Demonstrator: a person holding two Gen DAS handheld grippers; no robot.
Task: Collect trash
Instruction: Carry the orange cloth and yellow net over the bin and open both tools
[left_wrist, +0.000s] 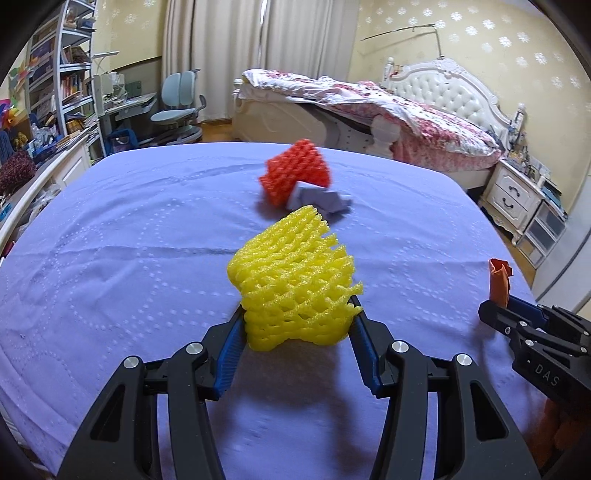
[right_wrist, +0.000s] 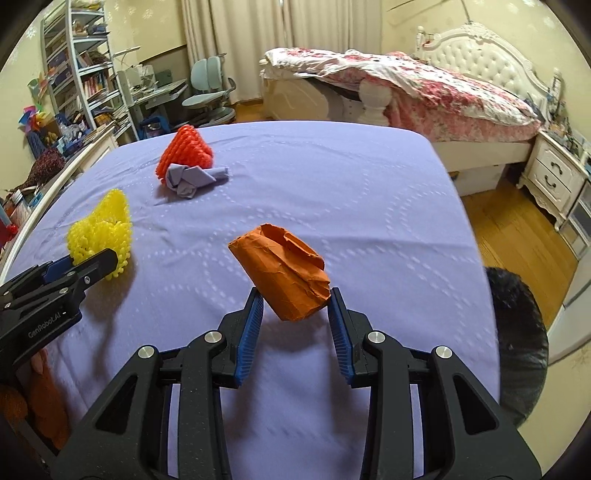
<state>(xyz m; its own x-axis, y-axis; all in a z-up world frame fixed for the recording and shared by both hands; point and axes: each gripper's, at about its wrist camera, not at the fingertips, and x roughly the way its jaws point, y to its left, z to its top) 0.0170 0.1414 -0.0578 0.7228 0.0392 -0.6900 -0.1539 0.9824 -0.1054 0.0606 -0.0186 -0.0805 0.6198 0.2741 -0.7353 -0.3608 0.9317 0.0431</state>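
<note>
My left gripper (left_wrist: 297, 314) is shut on a yellow foam fruit net (left_wrist: 291, 280) and holds it over the purple tablecloth (left_wrist: 129, 240). My right gripper (right_wrist: 295, 299) is shut on a crumpled orange paper piece (right_wrist: 284, 273), held above the cloth. The right gripper (left_wrist: 496, 306) with the orange paper (left_wrist: 499, 280) shows at the right of the left wrist view. The left gripper (right_wrist: 107, 260) with the yellow net (right_wrist: 101, 229) shows at the left of the right wrist view. A red foam net (left_wrist: 295, 170) (right_wrist: 184, 151) and a crumpled purple paper (left_wrist: 321, 201) (right_wrist: 192, 177) lie touching at the table's far side.
A black trash bag (right_wrist: 521, 343) sits beside the table's right edge. A bed (left_wrist: 388, 110) and a white nightstand (left_wrist: 513, 195) stand beyond the table. Shelves (left_wrist: 62, 81), a desk and a chair (left_wrist: 181, 107) stand far left.
</note>
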